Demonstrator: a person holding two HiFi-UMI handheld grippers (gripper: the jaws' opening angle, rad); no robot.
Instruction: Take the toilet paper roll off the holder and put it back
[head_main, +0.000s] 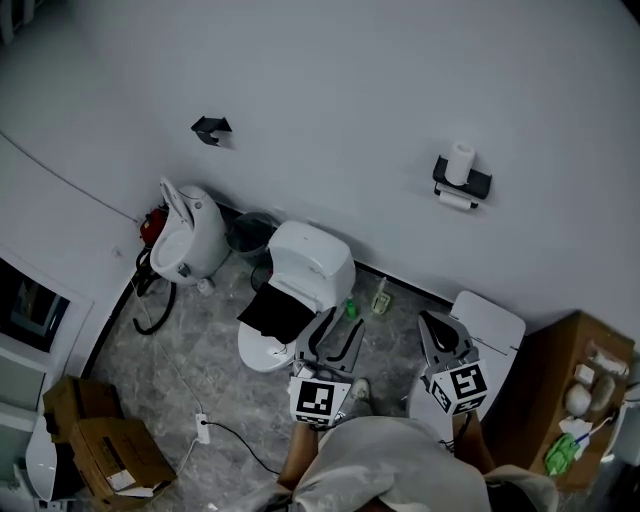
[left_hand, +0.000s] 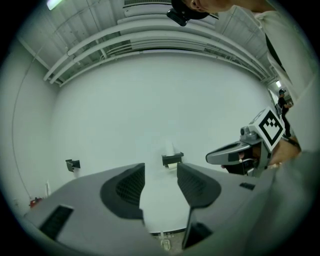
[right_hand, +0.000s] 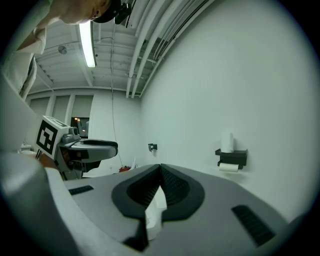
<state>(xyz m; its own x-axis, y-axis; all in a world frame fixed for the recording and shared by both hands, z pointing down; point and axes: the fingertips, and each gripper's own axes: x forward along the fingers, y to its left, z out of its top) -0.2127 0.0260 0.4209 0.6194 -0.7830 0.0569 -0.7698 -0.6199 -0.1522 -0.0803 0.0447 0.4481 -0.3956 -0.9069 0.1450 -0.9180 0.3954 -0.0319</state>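
The toilet paper roll (right_hand: 229, 167) is seen on the holder (right_hand: 235, 156), far ahead of the grippers, so nothing is done yet. The left gripper (left_hand: 161, 172) is held a little apart and empty, and the right gripper (right_hand: 160, 169) is pressed together.

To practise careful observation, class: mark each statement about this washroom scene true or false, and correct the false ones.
1. A toilet paper roll stands upright on top of the black wall holder. True.
2. A second roll hangs under the holder. True.
3. The right gripper is closed on the upright roll. False: it is well short of the wall and apart from that roll.
4. The cardboard boxes stand directly below the holder. False: they sit on the floor at the lower left of the head view. A white toilet is what stands below the holder.
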